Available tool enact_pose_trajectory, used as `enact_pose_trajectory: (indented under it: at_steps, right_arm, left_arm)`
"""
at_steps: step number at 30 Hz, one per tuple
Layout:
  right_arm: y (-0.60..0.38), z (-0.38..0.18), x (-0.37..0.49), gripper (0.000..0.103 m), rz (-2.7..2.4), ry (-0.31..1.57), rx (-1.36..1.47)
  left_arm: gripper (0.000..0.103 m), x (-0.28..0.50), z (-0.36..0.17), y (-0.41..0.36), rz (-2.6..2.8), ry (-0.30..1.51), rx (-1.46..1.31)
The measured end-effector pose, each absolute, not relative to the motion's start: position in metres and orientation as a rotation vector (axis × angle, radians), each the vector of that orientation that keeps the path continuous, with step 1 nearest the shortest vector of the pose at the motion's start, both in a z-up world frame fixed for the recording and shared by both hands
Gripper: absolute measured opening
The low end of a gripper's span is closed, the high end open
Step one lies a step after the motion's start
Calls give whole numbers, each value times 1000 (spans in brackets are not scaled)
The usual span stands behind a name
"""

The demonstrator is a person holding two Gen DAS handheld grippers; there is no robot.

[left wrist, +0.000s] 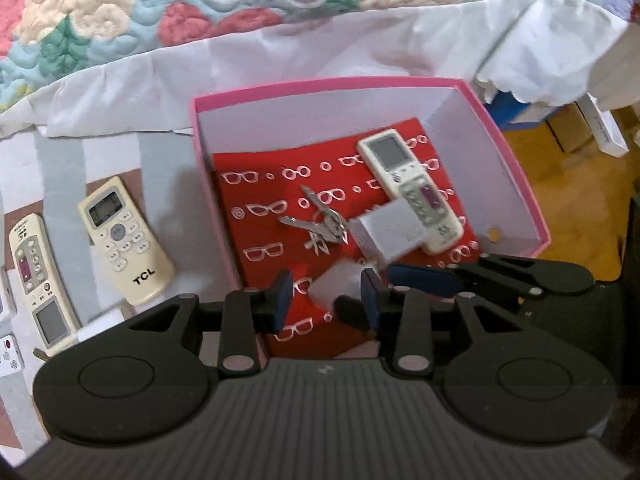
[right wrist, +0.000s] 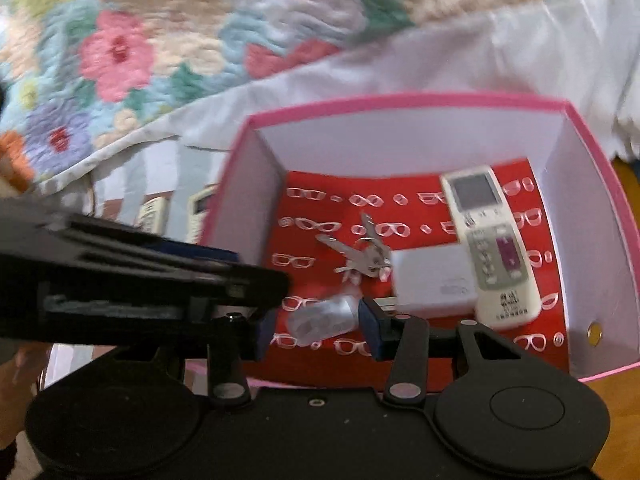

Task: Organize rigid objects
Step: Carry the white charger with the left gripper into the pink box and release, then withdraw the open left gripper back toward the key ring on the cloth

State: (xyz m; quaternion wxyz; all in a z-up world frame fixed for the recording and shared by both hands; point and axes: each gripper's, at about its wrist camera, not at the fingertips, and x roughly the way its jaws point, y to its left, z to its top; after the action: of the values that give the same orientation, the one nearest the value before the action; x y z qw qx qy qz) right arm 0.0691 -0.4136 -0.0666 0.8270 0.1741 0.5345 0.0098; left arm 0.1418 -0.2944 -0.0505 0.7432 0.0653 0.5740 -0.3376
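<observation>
A pink box point(left wrist: 516, 168) point(right wrist: 400, 101) with a red glasses-print liner holds a white remote point(left wrist: 408, 190) point(right wrist: 490, 244), a bunch of keys point(left wrist: 320, 226) point(right wrist: 360, 254), a white charger block point(left wrist: 386, 232) point(right wrist: 434, 278) and a small translucent case point(left wrist: 334, 284) point(right wrist: 324, 316). My left gripper point(left wrist: 326, 300) is open above the box's near part, with the translucent case between its fingers and apart from them. My right gripper point(right wrist: 316, 330) is open too, just over that same case. Two more remotes, a TCL one point(left wrist: 124, 240) and another cream one point(left wrist: 40, 280), lie left of the box.
A floral quilt point(left wrist: 200, 8) and a white sheet point(left wrist: 320, 60) lie behind the box. Cardboard boxes point(left wrist: 576, 128) stand on the wooden floor at the right. A small white device point(left wrist: 10, 354) lies at the far left edge.
</observation>
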Motion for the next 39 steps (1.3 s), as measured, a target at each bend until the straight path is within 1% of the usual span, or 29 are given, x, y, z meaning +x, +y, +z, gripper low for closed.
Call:
enact_pose_trajectory:
  at_steps: [3, 6, 9, 13, 15, 19, 24, 26, 27, 29, 34, 39]
  right_arm:
    - [-417, -74, 65, 51, 3, 1139, 383]
    - [-416, -66, 53, 51, 11, 1080, 403]
    - [-409, -45, 41, 52, 34, 1016, 374]
    - [-388, -11, 25, 58, 55, 935, 269]
    - [-376, 5, 18, 59, 69, 901, 217]
    - [-348, 33, 9, 67, 96, 858, 137]
    - [-311, 60, 3, 67, 167, 809, 44]
    - [-295, 65, 5, 69, 202, 796, 18]
    - [-287, 67, 6, 69, 222, 794, 6]
    - [-270, 69, 8, 69, 282, 781, -26]
    - [-228, 52, 12, 70, 399, 762, -132]
    - [-203, 18, 21, 69, 469, 790, -152]
  left_arm:
    - [36, 144, -51, -287, -719, 1284, 133]
    - [36, 141, -37, -279, -713, 1238, 140]
    - [36, 139, -17, -267, -725, 1214, 143]
    - [41, 132, 9, -247, -717, 1189, 177]
    - [42, 128, 20, -235, -716, 1179, 193]
    - [47, 118, 41, -207, -730, 1161, 195]
    - [48, 113, 64, -169, -730, 1122, 197]
    - [51, 112, 71, -153, -729, 1105, 197]
    - [52, 112, 73, -147, -726, 1093, 206]
    - [60, 111, 75, -131, -708, 1068, 216]
    - [63, 119, 65, -94, -663, 1052, 161]
    - [65, 130, 34, -65, -598, 1048, 108]
